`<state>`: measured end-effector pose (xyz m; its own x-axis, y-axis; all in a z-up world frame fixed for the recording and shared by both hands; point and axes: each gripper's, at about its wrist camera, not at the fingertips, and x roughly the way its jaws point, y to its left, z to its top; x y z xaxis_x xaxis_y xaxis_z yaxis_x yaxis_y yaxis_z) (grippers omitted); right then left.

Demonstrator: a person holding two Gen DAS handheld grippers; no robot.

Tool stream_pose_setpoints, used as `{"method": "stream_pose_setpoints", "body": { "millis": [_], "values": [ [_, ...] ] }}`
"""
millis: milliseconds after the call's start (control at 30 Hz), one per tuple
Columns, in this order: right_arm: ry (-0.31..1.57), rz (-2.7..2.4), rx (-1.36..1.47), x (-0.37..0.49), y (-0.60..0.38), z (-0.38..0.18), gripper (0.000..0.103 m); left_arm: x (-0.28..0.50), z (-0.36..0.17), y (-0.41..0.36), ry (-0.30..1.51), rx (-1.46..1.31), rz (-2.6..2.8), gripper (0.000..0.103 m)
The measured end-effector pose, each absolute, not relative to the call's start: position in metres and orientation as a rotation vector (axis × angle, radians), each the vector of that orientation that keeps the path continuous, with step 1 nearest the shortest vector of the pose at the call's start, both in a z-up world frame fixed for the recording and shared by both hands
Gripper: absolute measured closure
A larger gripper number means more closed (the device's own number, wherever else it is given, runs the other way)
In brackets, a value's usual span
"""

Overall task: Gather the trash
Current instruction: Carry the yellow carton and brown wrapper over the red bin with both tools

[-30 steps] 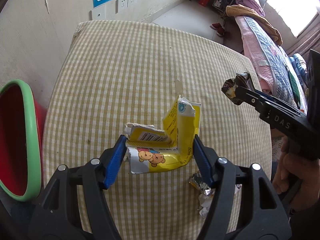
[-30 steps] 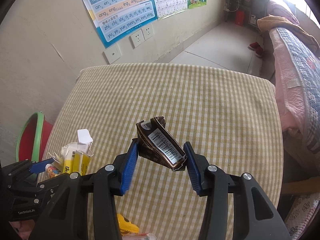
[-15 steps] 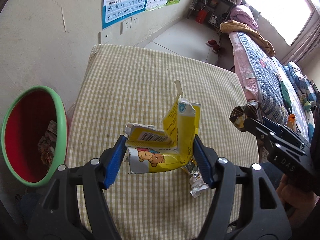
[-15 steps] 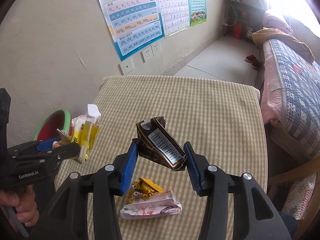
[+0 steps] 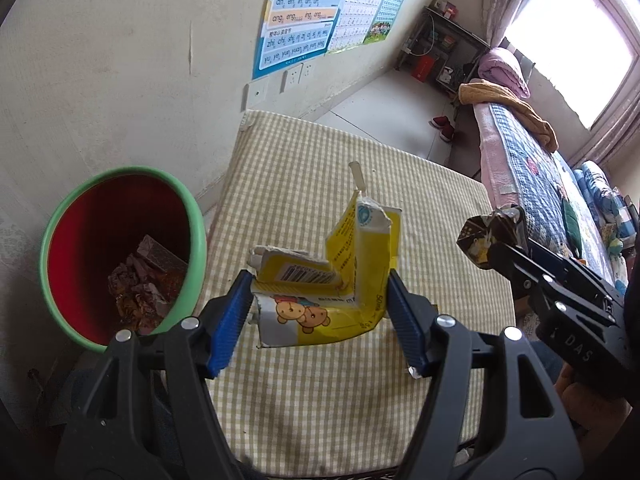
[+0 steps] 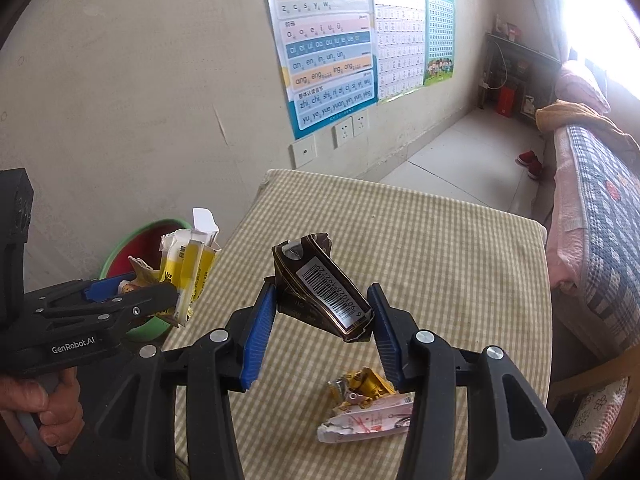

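Observation:
My left gripper (image 5: 320,316) is shut on a crushed yellow drink carton (image 5: 332,280) with a bear print, held above the table's left part. It also shows in the right wrist view (image 6: 188,272). My right gripper (image 6: 324,328) is shut on a crumpled dark brown carton (image 6: 320,284) with a barcode, held above the table; it shows in the left wrist view (image 5: 486,238). A red bin with a green rim (image 5: 116,248) stands on the floor left of the table and holds several scraps. Two crumpled wrappers (image 6: 368,408), gold and white-red, lie on the table under my right gripper.
The table (image 5: 320,184) has a yellow checked cloth. A beige wall with posters (image 6: 328,44) and sockets is behind it. A bed (image 5: 540,160) with a patterned quilt runs along the right. A wooden chair (image 6: 592,392) stands at the table's right corner.
Both grippers have risen and drawn back with their cartons. The left one has swung toward the bin, which now shows more fully with its contents.

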<state>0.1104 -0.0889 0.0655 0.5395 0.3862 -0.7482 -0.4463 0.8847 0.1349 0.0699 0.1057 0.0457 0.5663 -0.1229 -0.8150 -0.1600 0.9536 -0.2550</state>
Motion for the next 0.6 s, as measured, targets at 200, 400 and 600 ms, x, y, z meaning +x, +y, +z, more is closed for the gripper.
{"method": "stream_pose_setpoints", "body": {
  "millis": [200, 400, 600],
  "values": [
    [0.857, 0.549, -0.112, 0.104, -0.055, 0.071, 0.057, 0.058, 0.047, 0.14, 0.949, -0.364, 0.076, 0.039],
    [0.85, 0.608, -0.143, 0.101, -0.021, 0.073, 0.057, 0.049, 0.046, 0.171, 0.934, -0.405, 0.123, 0.039],
    [0.853, 0.673, -0.171, 0.103, 0.021, 0.071, 0.057, 0.038, 0.044, 0.204, 0.923, -0.441, 0.179, 0.039]
  ]
}}
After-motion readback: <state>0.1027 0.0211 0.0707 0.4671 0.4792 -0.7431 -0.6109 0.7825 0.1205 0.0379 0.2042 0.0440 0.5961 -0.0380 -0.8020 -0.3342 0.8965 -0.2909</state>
